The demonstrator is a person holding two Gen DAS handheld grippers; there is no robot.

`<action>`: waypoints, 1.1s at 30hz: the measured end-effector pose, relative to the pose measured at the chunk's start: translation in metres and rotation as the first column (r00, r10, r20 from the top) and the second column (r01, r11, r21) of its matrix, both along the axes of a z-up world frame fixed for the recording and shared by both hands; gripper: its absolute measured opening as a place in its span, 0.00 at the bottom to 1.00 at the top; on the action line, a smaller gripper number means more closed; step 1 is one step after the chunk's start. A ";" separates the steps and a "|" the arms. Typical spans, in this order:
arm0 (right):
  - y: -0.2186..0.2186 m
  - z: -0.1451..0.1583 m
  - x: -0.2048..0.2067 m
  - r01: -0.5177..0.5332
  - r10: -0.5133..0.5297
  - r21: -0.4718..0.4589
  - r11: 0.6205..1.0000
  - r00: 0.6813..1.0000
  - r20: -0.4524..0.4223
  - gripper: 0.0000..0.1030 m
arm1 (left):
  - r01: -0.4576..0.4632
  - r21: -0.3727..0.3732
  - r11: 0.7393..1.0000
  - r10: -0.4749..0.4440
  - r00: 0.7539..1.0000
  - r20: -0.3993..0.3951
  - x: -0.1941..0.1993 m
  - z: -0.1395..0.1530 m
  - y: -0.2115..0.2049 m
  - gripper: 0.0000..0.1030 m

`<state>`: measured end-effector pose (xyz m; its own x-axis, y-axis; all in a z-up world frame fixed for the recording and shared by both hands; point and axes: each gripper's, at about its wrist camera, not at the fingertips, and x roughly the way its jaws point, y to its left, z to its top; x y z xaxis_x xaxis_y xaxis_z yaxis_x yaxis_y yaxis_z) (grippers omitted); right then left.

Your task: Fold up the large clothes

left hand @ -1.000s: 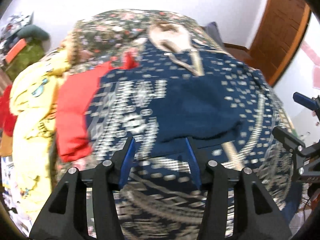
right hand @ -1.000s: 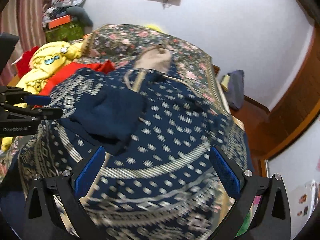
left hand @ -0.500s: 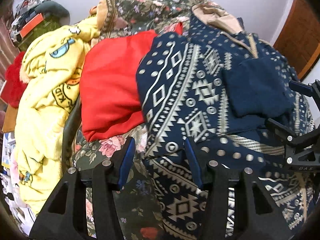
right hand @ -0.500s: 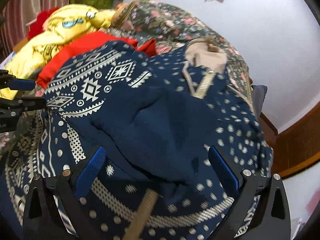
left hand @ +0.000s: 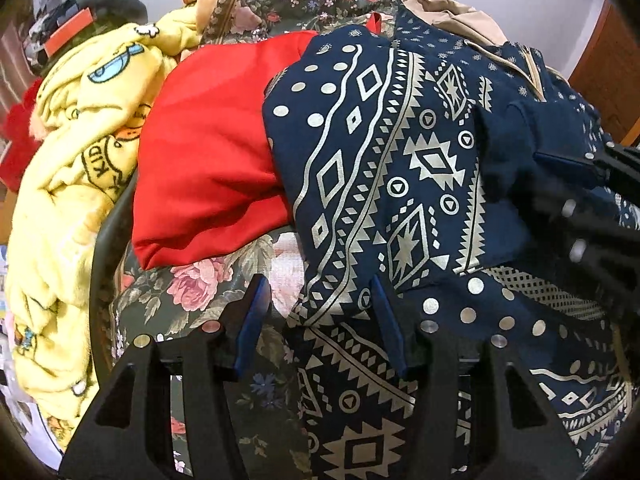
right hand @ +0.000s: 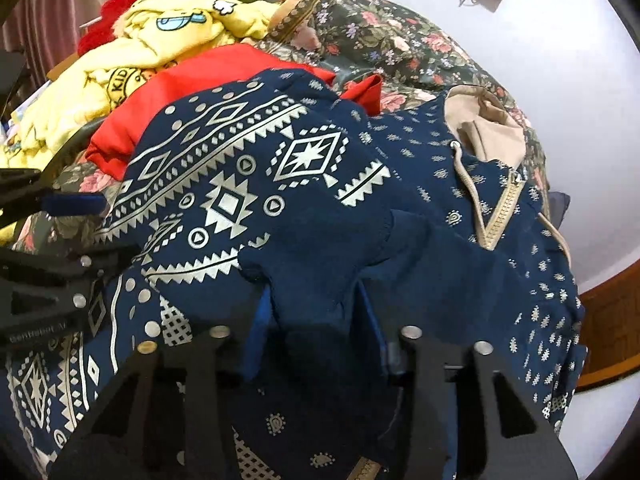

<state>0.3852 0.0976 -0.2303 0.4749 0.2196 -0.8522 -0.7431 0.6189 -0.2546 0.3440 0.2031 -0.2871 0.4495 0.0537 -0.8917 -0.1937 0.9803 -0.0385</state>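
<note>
The left gripper (left hand: 316, 320) stands half open over the folded sleeve edge of the navy patterned hoodie (left hand: 400, 168), beside a red garment (left hand: 208, 152) on the floral bedspread (left hand: 192, 292).

left gripper (left hand: 316, 316): black frame, silver screws, blue pads | right gripper (right hand: 316, 320): same, white lettering

Spread across the flower-printed bedcover (left hand: 192, 292): a navy hooded jacket with silver geometric print (left hand: 400, 168), its sleeve folded over its front. Left of it and partly underneath, a red garment (left hand: 208, 152). Further left, a heaped yellow fleece blanket (left hand: 60, 200).
</note>
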 end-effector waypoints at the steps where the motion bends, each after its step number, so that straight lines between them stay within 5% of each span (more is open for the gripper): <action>1: -0.002 0.002 0.000 0.009 -0.009 -0.002 1.000 1.000 0.021 0.16 | -0.001 0.001 1.000 0.001 1.000 -0.001 0.000 0.000 0.000 0.51; 10: -0.060 0.067 0.013 0.124 -0.145 0.181 0.976 0.984 0.103 0.10 | -0.009 0.020 1.000 0.010 1.000 -0.023 -0.001 0.000 -0.002 0.51; 18: -0.160 0.122 0.025 0.288 -0.341 0.316 0.904 0.931 0.128 0.08 | -0.033 0.047 0.998 0.035 0.999 -0.037 -0.002 0.001 -0.008 0.51; 23: -0.209 0.112 0.029 0.382 -0.423 0.331 0.863 0.904 0.060 0.08 | -0.040 0.069 0.997 0.043 0.998 -0.047 0.000 0.002 -0.011 0.51; 33: -0.255 0.044 0.030 0.515 -0.469 0.296 0.805 0.857 -0.214 0.09 | -0.039 0.134 0.990 0.048 0.997 -0.064 0.000 0.003 -0.017 0.54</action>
<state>0.4153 -0.1571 -0.1867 0.4910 0.2638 -0.8302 -0.3264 0.9393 0.1054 0.3440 0.1860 -0.2842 0.3838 0.1916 -0.9033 -0.2336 0.9666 0.1058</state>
